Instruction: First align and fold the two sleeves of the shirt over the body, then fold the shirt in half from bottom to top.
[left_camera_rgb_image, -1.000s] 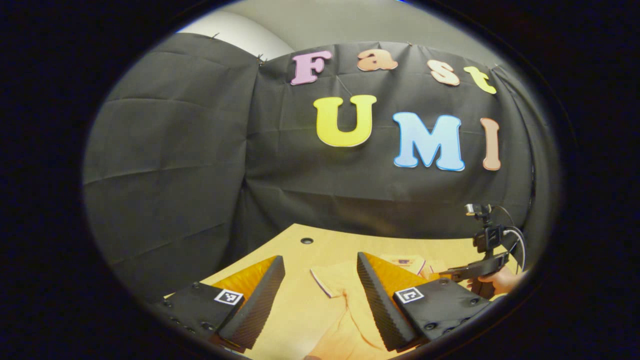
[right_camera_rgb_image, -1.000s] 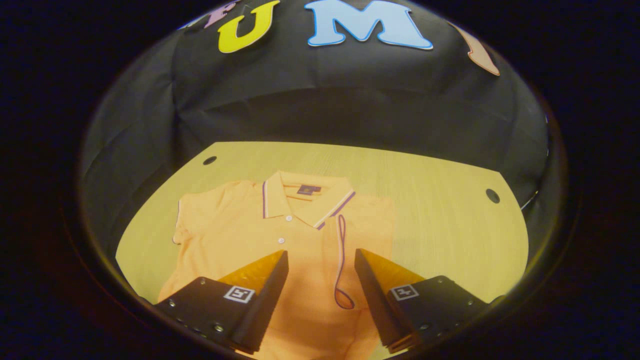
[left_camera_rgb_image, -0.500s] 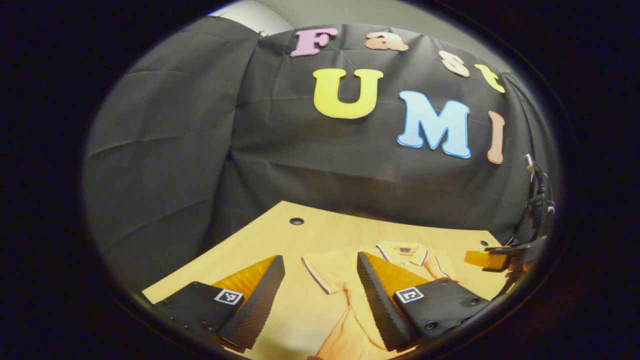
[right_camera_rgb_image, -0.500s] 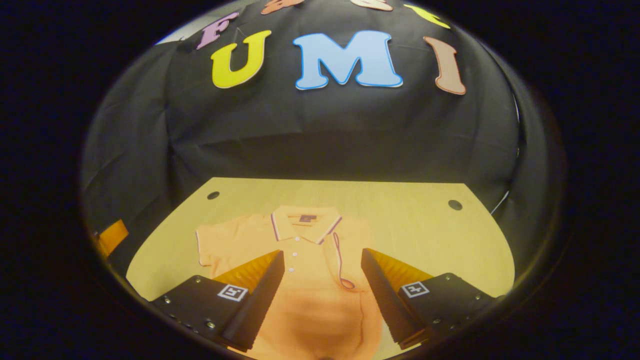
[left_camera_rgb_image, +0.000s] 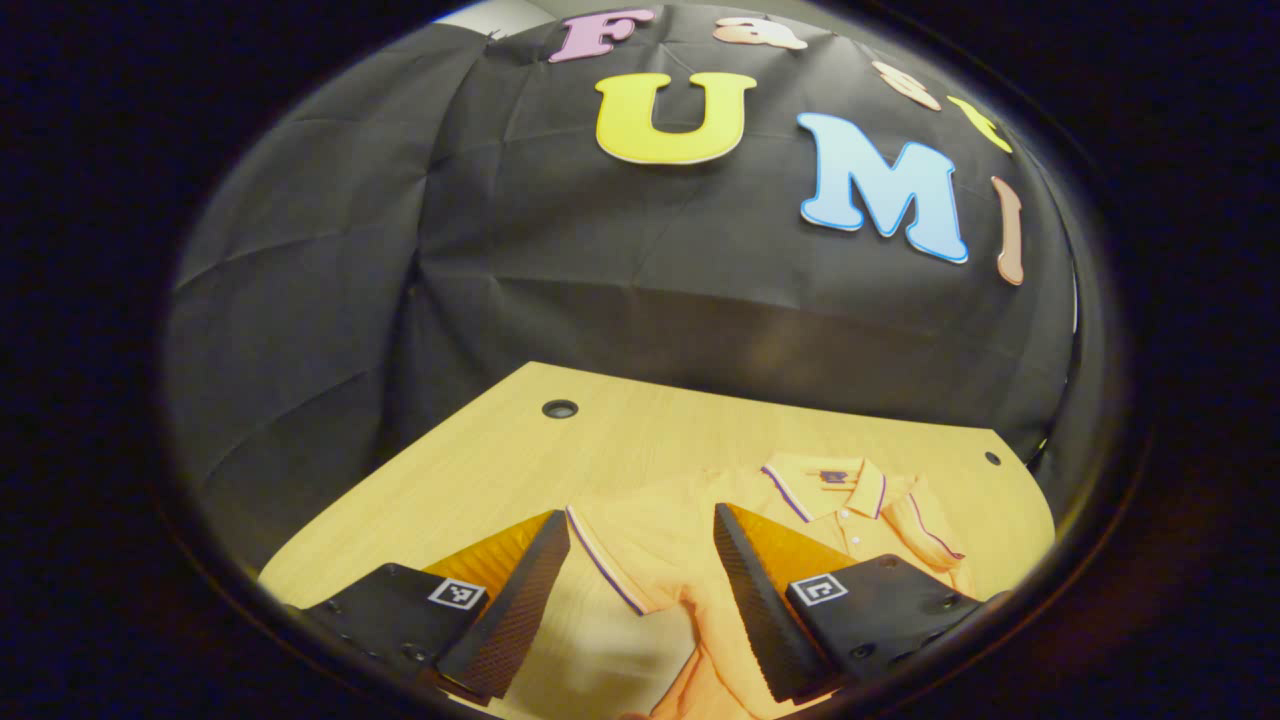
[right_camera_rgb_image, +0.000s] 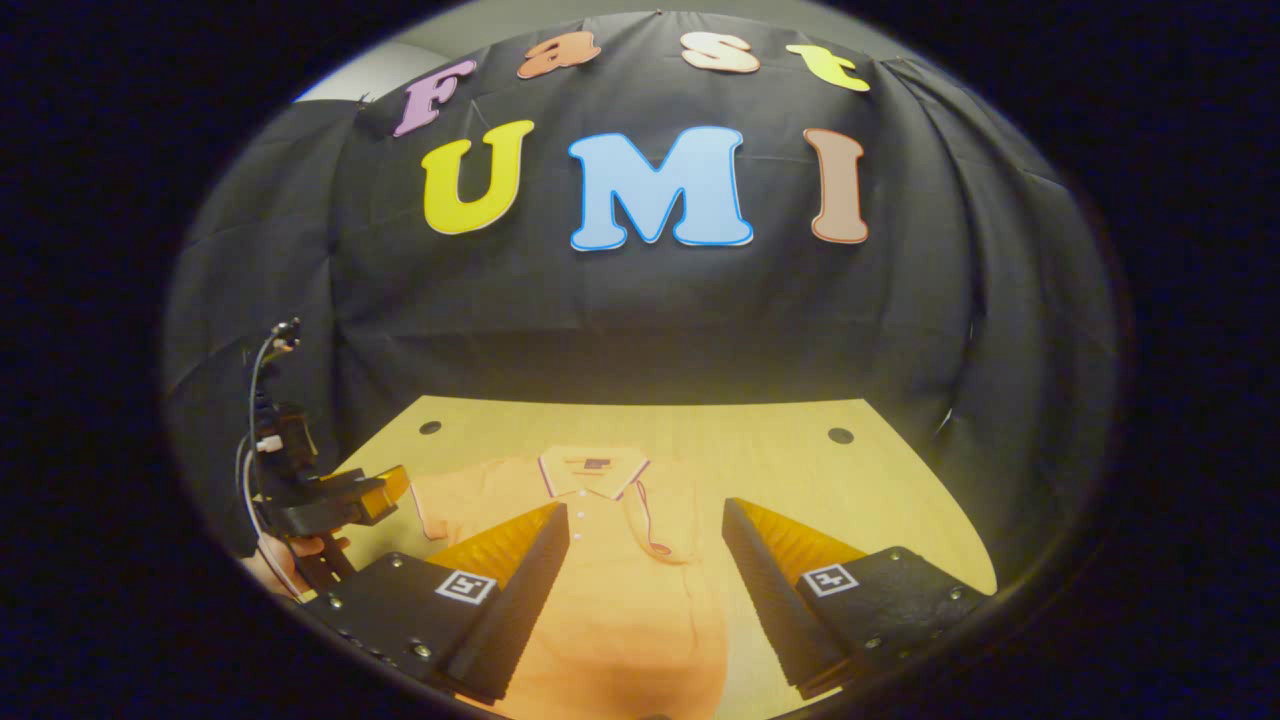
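Note:
An orange polo shirt (right_camera_rgb_image: 620, 610) lies flat on the wooden table (right_camera_rgb_image: 800, 480), collar (right_camera_rgb_image: 592, 468) toward the far wall. Its right sleeve (right_camera_rgb_image: 648, 520) is folded over the body, striped hem showing. The left sleeve (left_camera_rgb_image: 610, 560) still spreads out sideways on the table. My left gripper (left_camera_rgb_image: 640, 580) hovers open above that sleeve's hem, nothing between its fingers. My right gripper (right_camera_rgb_image: 645, 570) hangs open over the shirt's lower body, apart from the cloth. In the right gripper view the left gripper (right_camera_rgb_image: 385, 488) appears at the left edge, held by a hand (right_camera_rgb_image: 285, 565).
The table (left_camera_rgb_image: 470, 470) has small round holes near its far corners (left_camera_rgb_image: 560, 408) (left_camera_rgb_image: 991, 458). Black cloth walls close in behind and on both sides. Bare wood lies left of the shirt and to its right (right_camera_rgb_image: 860, 500).
The right gripper has drawn back from the shirt and tilted up, so the shirt looks smaller. The left gripper has tilted down and come over the left sleeve. Both stayed open.

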